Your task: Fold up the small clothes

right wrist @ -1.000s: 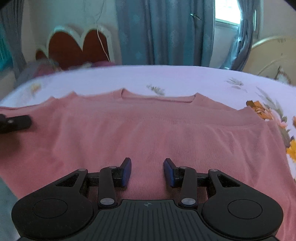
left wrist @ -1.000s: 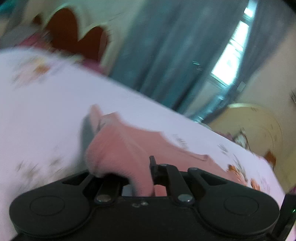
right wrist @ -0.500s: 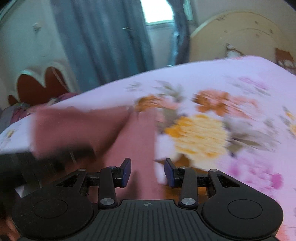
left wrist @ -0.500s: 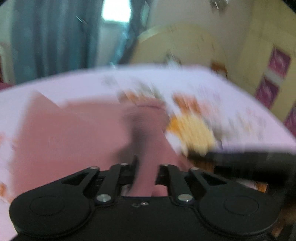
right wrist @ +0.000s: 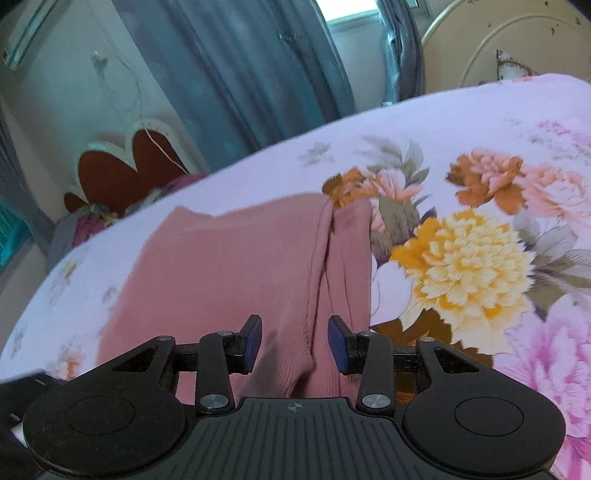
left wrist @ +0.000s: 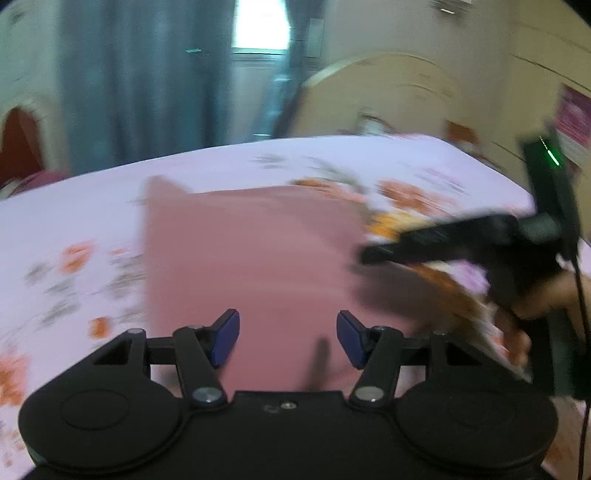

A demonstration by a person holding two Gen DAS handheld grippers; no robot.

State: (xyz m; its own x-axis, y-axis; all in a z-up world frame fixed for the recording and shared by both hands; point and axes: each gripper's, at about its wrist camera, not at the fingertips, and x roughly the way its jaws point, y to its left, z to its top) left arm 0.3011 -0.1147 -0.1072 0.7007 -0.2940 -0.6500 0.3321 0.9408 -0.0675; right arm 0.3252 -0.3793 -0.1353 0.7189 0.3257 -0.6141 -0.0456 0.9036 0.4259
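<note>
Your left tool [left wrist: 288, 338] has just opened off the pink top [left wrist: 255, 266], now folded mid-frame on the bed [left wrist: 66, 221]; your right tool [right wrist: 294, 341], part open, straddles its bunched edge, gripping nothing: one fold done.

A pale lilac floral bedsheet [right wrist: 461, 122] covers the bed, printed with a large yellow bloom [right wrist: 469, 269], orange flowers [right wrist: 484, 177] and pink ones [right wrist: 554, 354]. Behind the bed hang blue-grey curtains [right wrist: 240, 74] with a bright window [left wrist: 260, 26] between them. A scalloped red headboard [right wrist: 122, 173] stands at the left, and a cream arched board [right wrist: 517, 40] leans at the right.
</note>
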